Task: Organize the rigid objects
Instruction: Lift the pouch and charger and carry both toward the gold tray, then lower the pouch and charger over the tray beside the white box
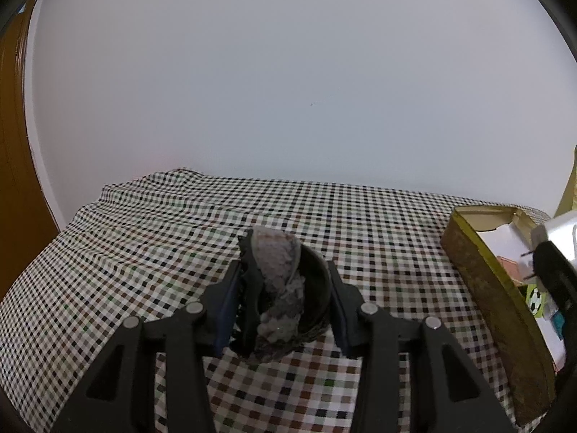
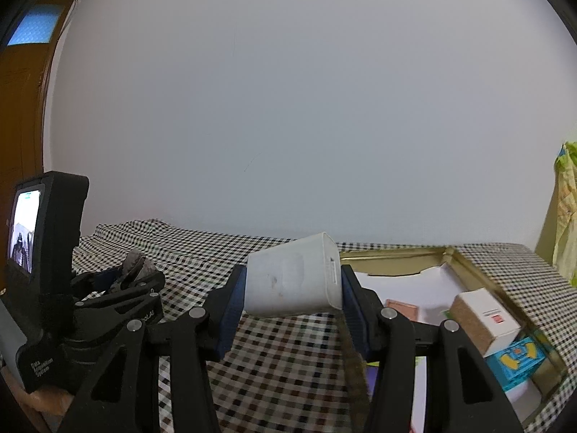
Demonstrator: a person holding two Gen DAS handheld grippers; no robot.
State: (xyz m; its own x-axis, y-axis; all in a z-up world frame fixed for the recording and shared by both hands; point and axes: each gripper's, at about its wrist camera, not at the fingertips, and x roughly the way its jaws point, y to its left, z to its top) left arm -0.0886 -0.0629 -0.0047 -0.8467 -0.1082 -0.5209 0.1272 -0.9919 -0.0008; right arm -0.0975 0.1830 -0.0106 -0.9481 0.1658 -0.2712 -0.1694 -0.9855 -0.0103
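My left gripper (image 1: 283,276) is shut on a dark, rough shell-like lump (image 1: 277,263) with a grey crust, held just above the checked tablecloth (image 1: 162,252). My right gripper (image 2: 293,279) is shut on a white plug adapter (image 2: 292,274), tilted and lifted off the cloth, just left of the gold-rimmed box (image 2: 396,252). In the left wrist view the adapter (image 1: 557,231) shows its metal prongs over that box (image 1: 487,274). The right wrist view shows the left gripper (image 2: 133,270) at the far left with the lump (image 2: 135,259) in it.
The shallow box lies at the table's right and holds a cork-and-white carton (image 2: 483,314), a blue printed pack (image 2: 515,361) and a pink piece (image 2: 402,308). A white wall stands close behind the table. A brown wooden door (image 1: 14,180) is at the left.
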